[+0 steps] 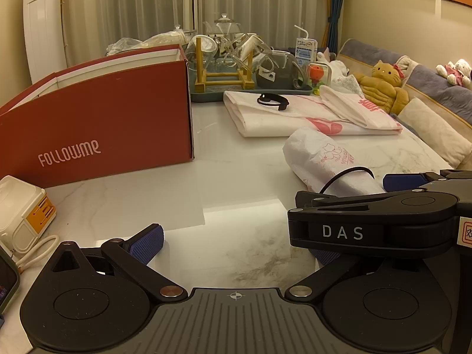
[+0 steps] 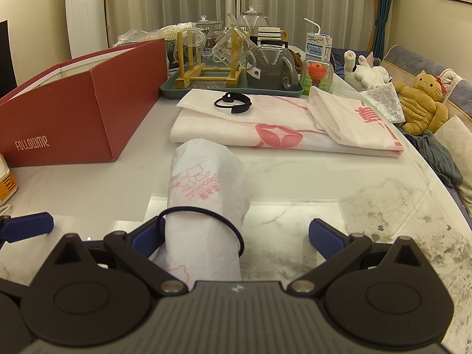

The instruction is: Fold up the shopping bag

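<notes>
The right gripper (image 2: 236, 236) has its jaws spread as wide as they go and clamps nothing; the rolled shopping bag (image 2: 206, 194) lies on the marble table (image 2: 324, 183) between them, its near end reaching back toward the gripper body and touching or just beside the left blue pad (image 2: 146, 237), well apart from the right one. A black hair tie (image 2: 203, 212) loops around the roll just ahead of the pads. The left gripper (image 1: 236, 244) is likewise fully open and empty, with only bare tabletop between its jaws; the roll lies ahead of them and off to the right, partly hidden by the right gripper's black body. Ahead and left of both sets of jaws stands a red cardboard box (image 2: 88, 112), open at the top. Farther ahead lies a flat folded white bag with pink print (image 2: 265, 124), with a second black tie (image 2: 233, 103) resting on it. Behind that sits a teal tray (image 2: 233, 93) of glassware on a wooden rack, and a milk carton (image 2: 318, 45) with a straw.
</notes>
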A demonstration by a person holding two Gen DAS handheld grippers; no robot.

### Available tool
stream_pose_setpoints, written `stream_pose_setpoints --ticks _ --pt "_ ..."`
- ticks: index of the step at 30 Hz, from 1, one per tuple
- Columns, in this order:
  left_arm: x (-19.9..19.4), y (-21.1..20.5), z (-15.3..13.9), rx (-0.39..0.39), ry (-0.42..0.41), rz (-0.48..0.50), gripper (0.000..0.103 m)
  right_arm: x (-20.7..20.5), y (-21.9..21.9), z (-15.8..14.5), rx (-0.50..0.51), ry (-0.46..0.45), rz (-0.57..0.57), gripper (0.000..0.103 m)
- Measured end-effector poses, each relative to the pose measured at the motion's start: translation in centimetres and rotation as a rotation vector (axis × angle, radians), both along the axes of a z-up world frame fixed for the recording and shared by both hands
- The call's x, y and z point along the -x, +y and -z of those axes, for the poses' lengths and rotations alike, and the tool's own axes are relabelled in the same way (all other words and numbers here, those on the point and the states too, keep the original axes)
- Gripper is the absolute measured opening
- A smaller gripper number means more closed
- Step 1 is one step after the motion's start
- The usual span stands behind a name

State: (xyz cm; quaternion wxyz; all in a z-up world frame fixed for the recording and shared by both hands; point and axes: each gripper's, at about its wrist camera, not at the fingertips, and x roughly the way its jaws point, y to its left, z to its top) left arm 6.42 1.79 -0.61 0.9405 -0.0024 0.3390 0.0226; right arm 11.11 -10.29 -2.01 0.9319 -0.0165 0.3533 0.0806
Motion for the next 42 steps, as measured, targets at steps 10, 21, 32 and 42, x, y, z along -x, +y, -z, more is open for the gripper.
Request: stream_pose_setpoints --ticks 10,21,32,42 --pt "-0.03 0.04 0.0 0.0 0.0 -0.007 0.103 0.03 -0.07 -0.08 0.003 -0.001 0.004 0.103" --pt "0.0 0.02 0.01 0.0 0.001 -0.009 0.103 0.02 -0.16 -0.06 0.003 -0.002 0.005 0.103" --pt "-0.09 0.01 0.01 0.003 0.001 -0.011 0.103 -0.03 -0.2 -0.05 0.003 -0.003 0.006 0.103" --pt "-0.09 0.04 0.01 0.004 0.0 -0.011 0.103 -0.07 -0.22 -0.02 0.002 -0.003 0.011 0.103"
